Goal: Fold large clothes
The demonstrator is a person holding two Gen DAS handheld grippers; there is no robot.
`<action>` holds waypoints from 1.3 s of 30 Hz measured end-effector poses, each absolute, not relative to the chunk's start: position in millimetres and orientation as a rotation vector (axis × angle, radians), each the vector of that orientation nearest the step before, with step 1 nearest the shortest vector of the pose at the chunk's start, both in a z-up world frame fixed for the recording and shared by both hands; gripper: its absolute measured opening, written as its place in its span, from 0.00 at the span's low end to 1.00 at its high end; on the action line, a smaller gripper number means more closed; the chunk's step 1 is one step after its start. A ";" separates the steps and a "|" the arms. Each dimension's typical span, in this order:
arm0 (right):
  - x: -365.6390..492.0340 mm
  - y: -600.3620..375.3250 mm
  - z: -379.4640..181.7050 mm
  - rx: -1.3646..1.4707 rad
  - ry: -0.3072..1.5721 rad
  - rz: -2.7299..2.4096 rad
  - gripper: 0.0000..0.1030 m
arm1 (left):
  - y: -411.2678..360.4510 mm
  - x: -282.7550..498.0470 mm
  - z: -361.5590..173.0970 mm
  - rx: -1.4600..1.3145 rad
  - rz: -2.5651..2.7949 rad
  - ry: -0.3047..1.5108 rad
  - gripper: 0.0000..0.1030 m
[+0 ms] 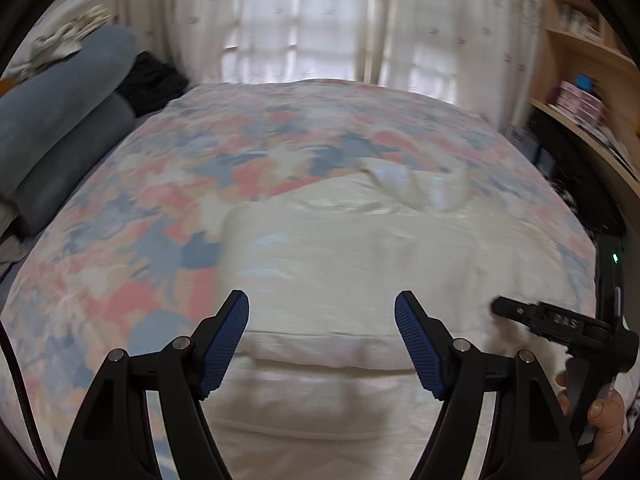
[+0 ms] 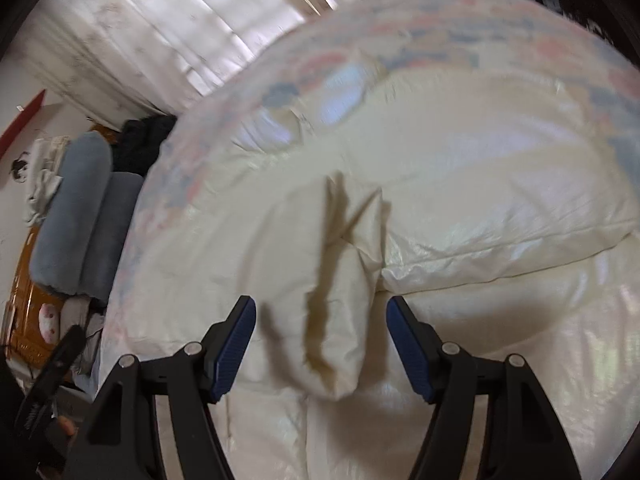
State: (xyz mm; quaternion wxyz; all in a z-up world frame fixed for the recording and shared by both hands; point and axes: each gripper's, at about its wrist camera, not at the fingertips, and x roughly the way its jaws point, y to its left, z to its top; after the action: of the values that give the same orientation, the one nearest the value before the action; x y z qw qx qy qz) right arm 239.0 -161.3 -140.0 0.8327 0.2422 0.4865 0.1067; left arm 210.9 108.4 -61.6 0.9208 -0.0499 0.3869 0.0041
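Observation:
A large cream puffy jacket [image 1: 360, 264] lies spread on the bed's floral cover [image 1: 152, 200]. My left gripper [image 1: 322, 334] is open and empty, hovering above the jacket's near part. My right gripper [image 2: 321, 340] is open too; a cream sleeve [image 2: 336, 280] of the jacket [image 2: 480, 184] lies between and beyond its blue pads [image 2: 236, 348], not clamped. The right gripper also shows at the right edge of the left wrist view [image 1: 560, 328], held in a hand over the jacket's right side.
Blue-grey rolled bedding [image 1: 68, 120] and a dark garment [image 1: 152, 80] lie at the bed's left. White curtains [image 1: 312, 20] hang behind the bed. Wooden shelves [image 1: 580, 60] with boxes stand at the right.

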 end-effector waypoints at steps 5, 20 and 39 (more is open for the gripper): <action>235.8 -138.1 -104.8 0.352 0.954 0.301 0.10 | 143.7 219.4 -63.1 -0.138 0.093 0.783 0.72; 272.3 -192.0 -54.9 0.251 0.781 0.142 0.10 | 124.3 285.1 -94.5 -0.125 0.132 0.815 0.72; 284.2 -224.6 -135.1 0.335 0.974 0.039 0.33 | 108.3 316.9 -158.8 -0.086 0.151 0.922 0.73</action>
State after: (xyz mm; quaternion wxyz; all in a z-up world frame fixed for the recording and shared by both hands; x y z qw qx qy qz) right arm 284.2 -224.6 -135.1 0.8701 0.1603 0.4658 0.0188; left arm 316.9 108.3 -158.8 0.8920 -0.0414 0.4441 0.0730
